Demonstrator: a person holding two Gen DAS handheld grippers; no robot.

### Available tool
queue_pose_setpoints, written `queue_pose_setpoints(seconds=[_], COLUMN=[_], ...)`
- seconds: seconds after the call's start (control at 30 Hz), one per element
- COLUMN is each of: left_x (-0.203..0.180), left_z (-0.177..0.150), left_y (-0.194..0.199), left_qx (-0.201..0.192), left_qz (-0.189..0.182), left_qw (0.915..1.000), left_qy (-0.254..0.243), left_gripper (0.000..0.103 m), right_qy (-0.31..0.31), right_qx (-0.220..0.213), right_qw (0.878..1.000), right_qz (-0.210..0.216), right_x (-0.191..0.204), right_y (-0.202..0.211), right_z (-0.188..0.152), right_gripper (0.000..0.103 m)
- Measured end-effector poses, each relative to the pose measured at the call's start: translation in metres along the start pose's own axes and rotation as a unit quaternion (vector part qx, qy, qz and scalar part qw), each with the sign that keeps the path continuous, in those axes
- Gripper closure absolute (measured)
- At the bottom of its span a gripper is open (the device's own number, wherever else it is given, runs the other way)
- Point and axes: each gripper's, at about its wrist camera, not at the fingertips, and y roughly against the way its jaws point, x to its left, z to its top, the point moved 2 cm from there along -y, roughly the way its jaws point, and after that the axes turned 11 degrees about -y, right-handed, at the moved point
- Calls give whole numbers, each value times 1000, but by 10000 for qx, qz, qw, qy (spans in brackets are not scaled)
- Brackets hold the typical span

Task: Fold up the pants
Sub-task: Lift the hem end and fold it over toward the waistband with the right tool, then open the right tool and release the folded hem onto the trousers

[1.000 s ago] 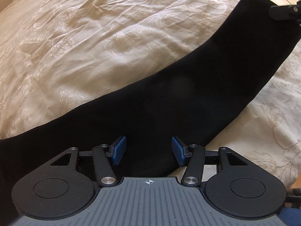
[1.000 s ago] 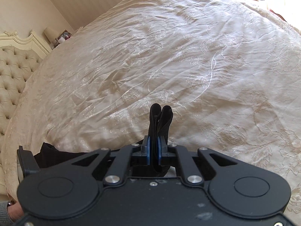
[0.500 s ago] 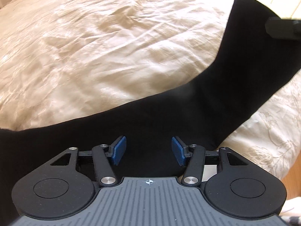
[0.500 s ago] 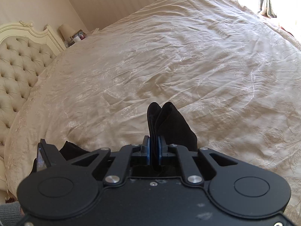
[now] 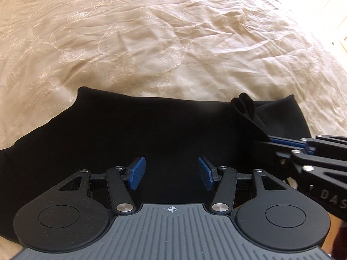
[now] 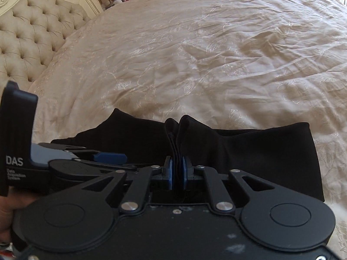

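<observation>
A cream embroidered bed (image 5: 173, 43) fills both views, and the black pants (image 5: 151, 134) lie across it close to the near edge, folded into a broad band. The left hand-held gripper (image 5: 171, 173) hovers over the middle of that band with its blue pads standing well apart, released, nothing between them. Just beside it, the right hand-held gripper (image 6: 177, 172) is clenched on a bunched fold of the pants, several layers of cloth pinched between its blue pads (image 6: 170, 173) and rising above them. The left wrist view shows the right hand-held gripper (image 5: 282, 144) from the side with the gathered fabric sticking out of its tip. Only the right wrist view shows the tufted headboard (image 6: 28, 36) at the far left corner of the bed, and the body of the left hand-held gripper (image 6: 65, 162) at the left edge
</observation>
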Motion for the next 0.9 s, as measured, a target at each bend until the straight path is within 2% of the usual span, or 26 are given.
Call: queue_pose_setpoints(seconds=[0.13,0.3,0.47,0.57,0.73,0.9], left_x=[15,26,27,26,7,-31], left_z=[-5,-8,-9,-7,5,23], left_y=[4,8,12,16,19,14], left_qx=[-46,-109,-120,-170,-283,-325], left_qz=[28,13,65,25,-24,-190], left_qw=[10000,9999,9999,9996,9994,9993], left_qy=[-22,7,66,203,208,-28], left_gripper=[51,51,51,51,51,51], right_qy=[133,182,138,239,-44,-567], right_qx=[95,40,145,95,-233,-403], right_qw=[9996,9992,9998,9996,9997,9947], right_qz=[-226,-353,-34,65,-43,-752], right_x=[9,15,22,25,-7,-68], right_y=[-24,-32,-33,-19,16,35], right_z=[-12,-19,-20,-20,-9,6], right_gripper=[91,88,81,81,79,77])
